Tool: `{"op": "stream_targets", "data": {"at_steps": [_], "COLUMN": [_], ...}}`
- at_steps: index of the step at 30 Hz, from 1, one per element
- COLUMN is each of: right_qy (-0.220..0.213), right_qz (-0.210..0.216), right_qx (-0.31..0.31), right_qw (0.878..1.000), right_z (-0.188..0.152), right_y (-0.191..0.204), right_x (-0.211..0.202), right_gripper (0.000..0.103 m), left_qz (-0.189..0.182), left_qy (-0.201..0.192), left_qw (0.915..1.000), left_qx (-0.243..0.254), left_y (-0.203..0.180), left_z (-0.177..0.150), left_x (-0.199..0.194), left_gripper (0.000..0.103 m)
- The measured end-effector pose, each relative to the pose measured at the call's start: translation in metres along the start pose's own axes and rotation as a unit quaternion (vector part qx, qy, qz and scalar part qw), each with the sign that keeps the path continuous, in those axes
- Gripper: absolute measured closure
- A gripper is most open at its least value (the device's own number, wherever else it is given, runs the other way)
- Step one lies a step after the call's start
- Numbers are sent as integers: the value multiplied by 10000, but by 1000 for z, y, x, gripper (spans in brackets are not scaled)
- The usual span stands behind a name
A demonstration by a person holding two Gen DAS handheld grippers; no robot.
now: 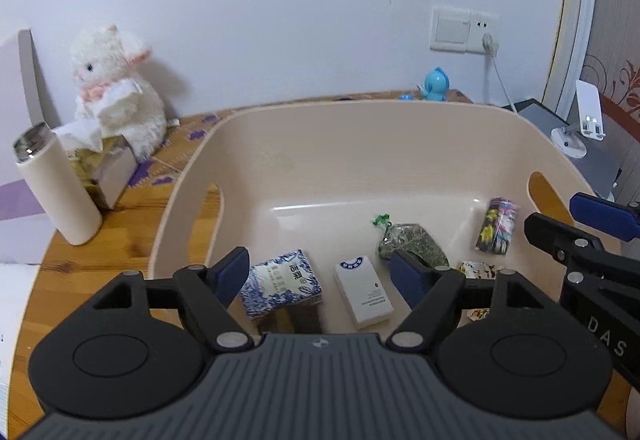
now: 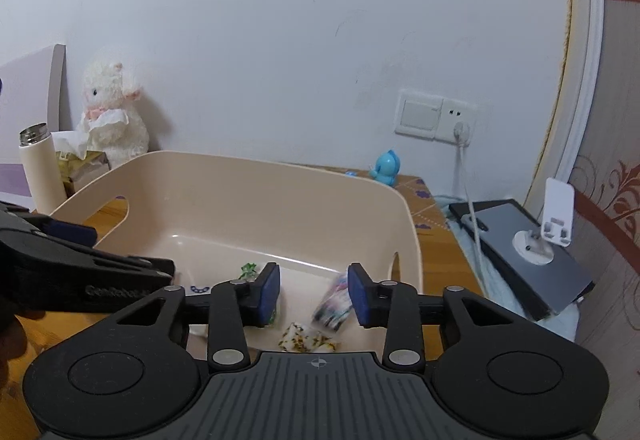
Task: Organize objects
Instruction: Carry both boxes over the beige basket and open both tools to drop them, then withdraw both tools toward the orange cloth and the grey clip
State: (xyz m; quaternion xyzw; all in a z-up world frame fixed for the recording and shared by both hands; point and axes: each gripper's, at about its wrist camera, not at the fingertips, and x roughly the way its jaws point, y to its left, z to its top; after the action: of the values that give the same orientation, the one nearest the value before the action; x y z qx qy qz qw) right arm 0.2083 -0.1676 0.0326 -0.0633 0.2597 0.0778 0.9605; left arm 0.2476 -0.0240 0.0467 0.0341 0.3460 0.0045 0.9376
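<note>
A beige plastic bin (image 1: 360, 144) stands on the wooden table; it also shows in the right wrist view (image 2: 248, 192). Inside lie a blue-and-white tissue pack (image 1: 282, 282), a small white box (image 1: 362, 290), a green packet (image 1: 412, 244), a colourful wrapped packet (image 1: 498, 226) and a yellow-patterned white packet (image 1: 476, 268). My left gripper (image 1: 320, 278) is open and empty over the bin's near side. My right gripper (image 2: 314, 296) is open and empty above the colourful packet (image 2: 334, 300), which looks blurred, and the patterned packet (image 2: 304, 340).
A white plush lamb (image 1: 116, 88), a tissue box (image 1: 100, 160) and a cream thermos (image 1: 56, 184) stand left of the bin. A blue toy (image 1: 436, 84) sits by the wall under a socket (image 1: 464, 30). A phone stand (image 2: 548, 232) and tablet (image 2: 520, 256) lie to the right.
</note>
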Motion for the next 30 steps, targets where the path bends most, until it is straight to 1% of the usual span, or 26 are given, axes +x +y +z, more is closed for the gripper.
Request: {"op": "stream_targets", "data": {"at_steps": [2, 4, 7, 12, 14, 17, 18, 20, 27, 30], "right_qy": [-42, -81, -155, -189, -183, -175, -161, -107, 244, 454], "right_qz": [9, 29, 25, 45, 52, 46, 47, 69, 150, 239], "right_qx": [20, 36, 11, 62, 81, 76, 73, 83, 88, 99], "right_qw": [10000, 10000, 9999, 9998, 9998, 9998, 9998, 9999, 9996, 9986], "right_z": [0, 0, 0, -6, -9, -15, -17, -23, -44, -54], "right_y": [-3, -5, -8, -14, -16, -18, -18, -20, -21, -20], "right_x": [-8, -17, -33, -56, -63, -72, -74, -76, -68, -61], "right_gripper": [53, 47, 42, 40, 39, 36, 35, 33, 26, 24], "left_qz": [-25, -47, -76, -81, -133, -225, -222, -210, -330, -280], "left_qy": [-81, -159, -293, -444, -443, -371, -340, -286, 161, 224], "left_qw": [10000, 9999, 9995, 9989, 9988, 9989, 9991, 9993, 9993, 9993], "left_qx": [1, 12, 46, 125, 171, 159, 145, 101, 62, 135], "left_y": [1, 2, 3, 1, -1, -1, -1, -1, -3, -8], "left_z": [1, 0, -3, -13, -19, -27, -31, -37, -66, -81], "left_x": [-11, -22, -41, -66, -72, -77, -78, -77, -59, -51], "left_gripper": [23, 20, 18, 16, 16, 15, 13, 12, 12, 12]}}
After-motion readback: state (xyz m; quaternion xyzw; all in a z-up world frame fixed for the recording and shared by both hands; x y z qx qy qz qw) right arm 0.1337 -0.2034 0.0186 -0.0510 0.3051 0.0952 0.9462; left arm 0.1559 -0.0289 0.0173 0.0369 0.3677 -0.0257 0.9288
